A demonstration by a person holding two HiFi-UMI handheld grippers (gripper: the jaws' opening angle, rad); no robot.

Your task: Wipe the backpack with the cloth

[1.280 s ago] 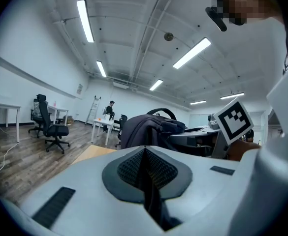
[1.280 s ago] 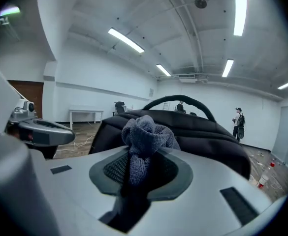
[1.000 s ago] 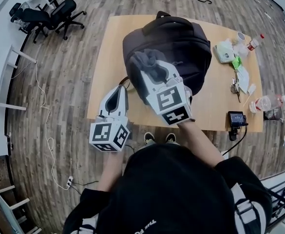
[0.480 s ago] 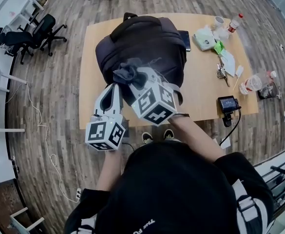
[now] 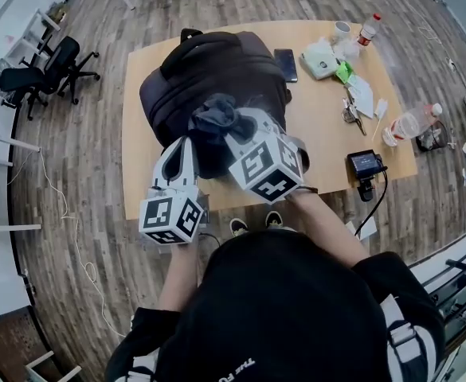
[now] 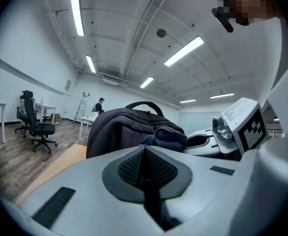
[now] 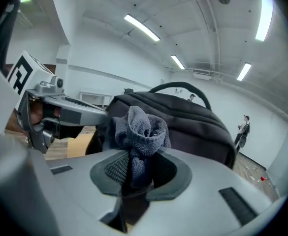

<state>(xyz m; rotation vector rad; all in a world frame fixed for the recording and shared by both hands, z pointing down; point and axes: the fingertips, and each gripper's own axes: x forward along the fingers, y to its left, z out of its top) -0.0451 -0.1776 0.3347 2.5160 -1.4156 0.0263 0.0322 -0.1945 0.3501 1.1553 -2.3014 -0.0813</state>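
R gripper (image 7: 134,176) jaws narrow, clamped on grey cloth (image 7: 141,129). L gripper (image 6: 144,171) jaws together, empty. Backpack (image 5: 209,66) just ahead of both.

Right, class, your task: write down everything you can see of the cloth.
The cloth is dark blue-grey, with a looped, towel-like weave. It is bunched into a crumpled wad with rolled folds on top, not spread flat. The right gripper is shut on its lower part, so the wad stands up above the jaws. In the head view it sits over the near side of the black backpack; whether it presses on the bag cannot be told.
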